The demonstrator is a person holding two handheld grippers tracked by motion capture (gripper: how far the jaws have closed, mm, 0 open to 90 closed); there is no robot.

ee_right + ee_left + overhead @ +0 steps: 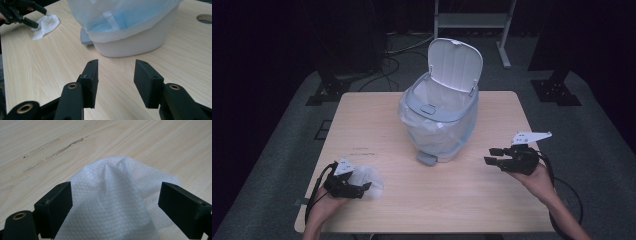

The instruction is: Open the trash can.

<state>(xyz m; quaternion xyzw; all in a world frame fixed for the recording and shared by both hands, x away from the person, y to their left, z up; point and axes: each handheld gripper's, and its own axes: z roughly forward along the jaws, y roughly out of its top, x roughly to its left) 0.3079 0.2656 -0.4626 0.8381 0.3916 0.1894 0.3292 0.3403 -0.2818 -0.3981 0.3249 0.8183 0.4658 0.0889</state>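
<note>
Your left gripper [362,189] is sitting at the table's [377,120] near left corner with its jaws spread either side of the white tissue [117,195], straddling it, pads not pressing. The tissue is lying crumpled on the wood. At the table's middle, the white bin [439,117] is standing with its lid raised and liner showing. On the right, your right gripper [116,80] is hovering empty, jaws parted
</note>
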